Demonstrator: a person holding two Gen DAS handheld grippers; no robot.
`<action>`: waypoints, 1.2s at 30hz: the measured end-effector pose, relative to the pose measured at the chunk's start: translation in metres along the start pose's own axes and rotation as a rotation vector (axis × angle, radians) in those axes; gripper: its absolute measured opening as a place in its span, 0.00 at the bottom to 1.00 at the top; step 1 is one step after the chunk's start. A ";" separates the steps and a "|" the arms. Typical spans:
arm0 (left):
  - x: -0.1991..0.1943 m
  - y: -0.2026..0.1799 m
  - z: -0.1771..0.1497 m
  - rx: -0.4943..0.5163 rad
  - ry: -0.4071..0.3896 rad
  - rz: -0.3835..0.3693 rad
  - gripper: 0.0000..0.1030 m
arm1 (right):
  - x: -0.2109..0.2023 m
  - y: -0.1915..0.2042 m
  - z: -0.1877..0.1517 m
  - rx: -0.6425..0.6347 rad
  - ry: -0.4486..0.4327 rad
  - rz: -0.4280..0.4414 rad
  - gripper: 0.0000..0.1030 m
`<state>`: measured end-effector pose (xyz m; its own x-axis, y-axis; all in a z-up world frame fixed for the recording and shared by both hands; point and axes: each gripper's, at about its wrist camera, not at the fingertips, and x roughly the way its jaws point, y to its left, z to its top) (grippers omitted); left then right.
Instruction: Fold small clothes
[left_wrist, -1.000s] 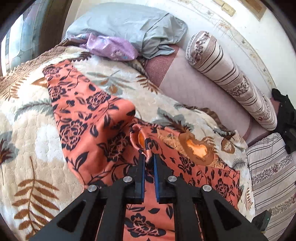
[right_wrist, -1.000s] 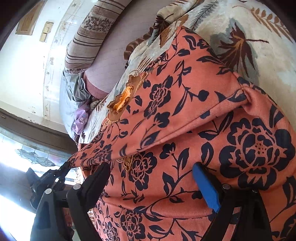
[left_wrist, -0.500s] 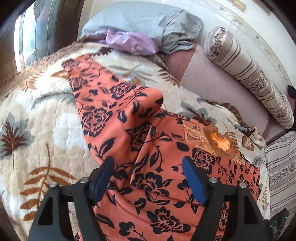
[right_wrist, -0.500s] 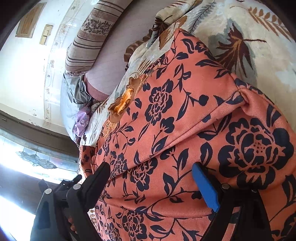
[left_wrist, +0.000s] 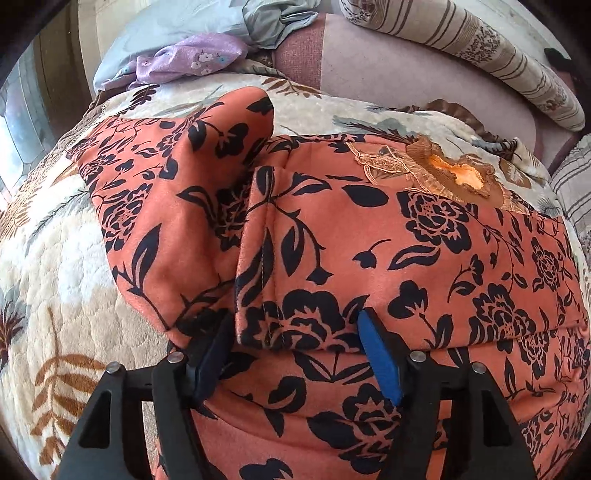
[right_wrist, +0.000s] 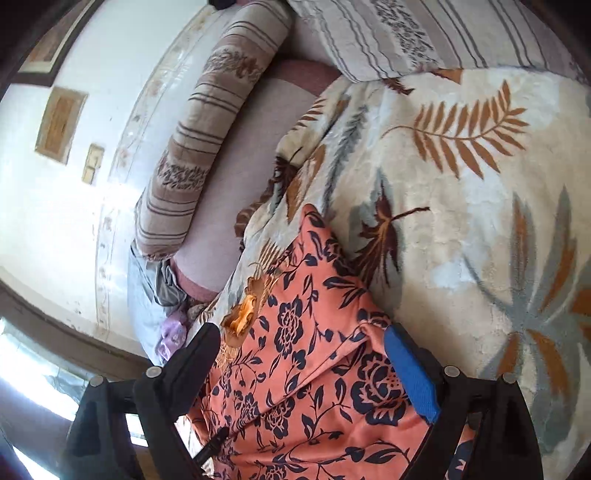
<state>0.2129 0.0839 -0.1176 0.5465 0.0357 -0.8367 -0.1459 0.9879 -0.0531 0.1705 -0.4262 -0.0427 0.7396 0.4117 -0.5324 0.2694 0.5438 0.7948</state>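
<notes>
1. Left gripper: a second ago it was pinched shut on a fold of the orange flowered garment. Its jaws sprang wide, have just been closing slightly, and now stand open astride a stitched fold edge, pads not pressing.
2. Right gripper: wide open as before, holding nothing. Less garment fills its view than earlier; more blanket shows.
3. Garment lies spread on the leaf-print blanket, one sleeve folded over the body, lace collar at the far side.
4. Beyond: purple cloth, grey pillow, striped bolster against the wall.
</notes>
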 end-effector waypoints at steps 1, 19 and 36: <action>0.001 0.003 0.002 -0.002 -0.002 -0.009 0.69 | 0.006 0.005 0.005 -0.018 0.020 -0.011 0.90; 0.000 -0.005 -0.001 0.019 -0.014 0.017 0.76 | 0.143 0.035 0.116 -0.140 0.116 -0.152 0.89; -0.002 -0.004 0.000 0.005 -0.016 -0.010 0.83 | 0.107 0.092 0.037 -0.459 -0.013 -0.285 0.89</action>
<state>0.2120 0.0799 -0.1155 0.5611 0.0283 -0.8273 -0.1367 0.9889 -0.0589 0.2969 -0.3595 -0.0158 0.6850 0.1937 -0.7023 0.1655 0.8974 0.4089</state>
